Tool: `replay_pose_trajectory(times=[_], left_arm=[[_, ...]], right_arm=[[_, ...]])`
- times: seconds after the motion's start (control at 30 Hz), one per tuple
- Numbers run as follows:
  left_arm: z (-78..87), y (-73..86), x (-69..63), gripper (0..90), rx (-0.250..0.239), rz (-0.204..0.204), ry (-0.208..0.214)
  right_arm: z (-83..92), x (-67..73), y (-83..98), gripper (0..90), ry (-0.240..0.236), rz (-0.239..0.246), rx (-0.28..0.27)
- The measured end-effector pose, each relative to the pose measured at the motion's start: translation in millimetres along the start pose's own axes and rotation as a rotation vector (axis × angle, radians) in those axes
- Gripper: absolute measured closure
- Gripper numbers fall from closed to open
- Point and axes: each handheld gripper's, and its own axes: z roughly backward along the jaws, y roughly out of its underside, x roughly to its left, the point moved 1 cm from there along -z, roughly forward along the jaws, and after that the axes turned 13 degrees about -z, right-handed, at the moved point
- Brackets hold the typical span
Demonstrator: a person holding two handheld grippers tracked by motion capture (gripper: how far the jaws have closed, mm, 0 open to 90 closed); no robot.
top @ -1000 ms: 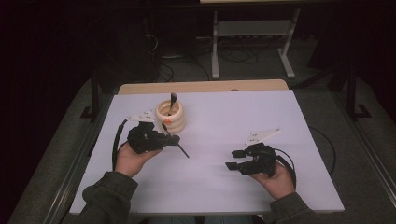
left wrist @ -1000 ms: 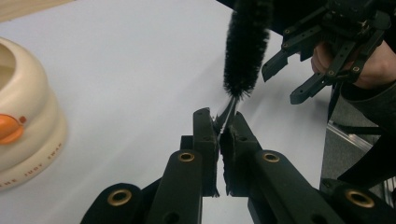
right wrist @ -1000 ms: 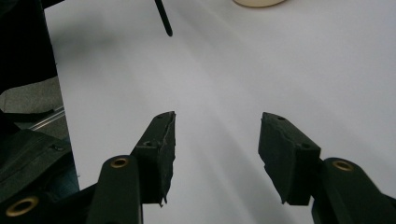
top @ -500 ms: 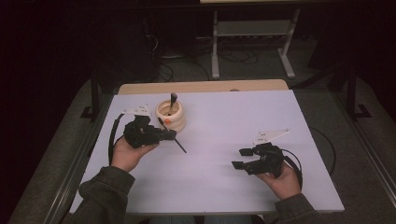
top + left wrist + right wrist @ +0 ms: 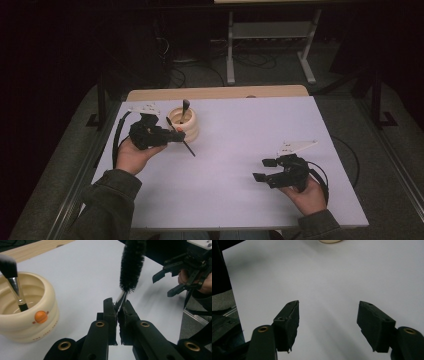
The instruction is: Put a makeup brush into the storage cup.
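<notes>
The black bristle brush (image 5: 132, 263) sits in my left hand-held gripper (image 5: 117, 308), its thin metal stem pinched between the pads, which are pressed tight together on it. The bristle head points away from the gripper, and in the high view the brush (image 5: 186, 144) hangs clear of the desk (image 5: 260, 130), just beside the cream ribbed cup (image 5: 183, 124). That cup already holds one brush with a soft grey tip (image 5: 10, 270), standing tilted inside against the wall.

My right hand-held gripper (image 5: 265, 170) is well apart from all this, low over the bare white sheet on the desk. Its jaws have just been opening and now stand wide, with nothing between them (image 5: 328, 322).

My reading: one brush is stowed, and the second is picked up and close to the cup but not yet over its mouth. What is left is to carry the bristle brush above the rim, tip it so one end goes down inside next to the other brush, and release. I see no further loose brushes on the desk, so this looks like the last one.
</notes>
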Motion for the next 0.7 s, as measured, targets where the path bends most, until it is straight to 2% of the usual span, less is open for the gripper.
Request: replay_pose_trajectory(times=[0.43,0.7], left_arm=[[14.6,-11.8,18.5,85.1,0.021,0.02,-0.04],[23.4,-18.8,32.7,85.1,0.011,0.041,-0.077]], right_arm=[[-1.8,1.9,-0.5,31.4,0.001,0.009,-0.007],[0.6,0.4,-0.7,30.6,0.003,0.005,-0.015]])
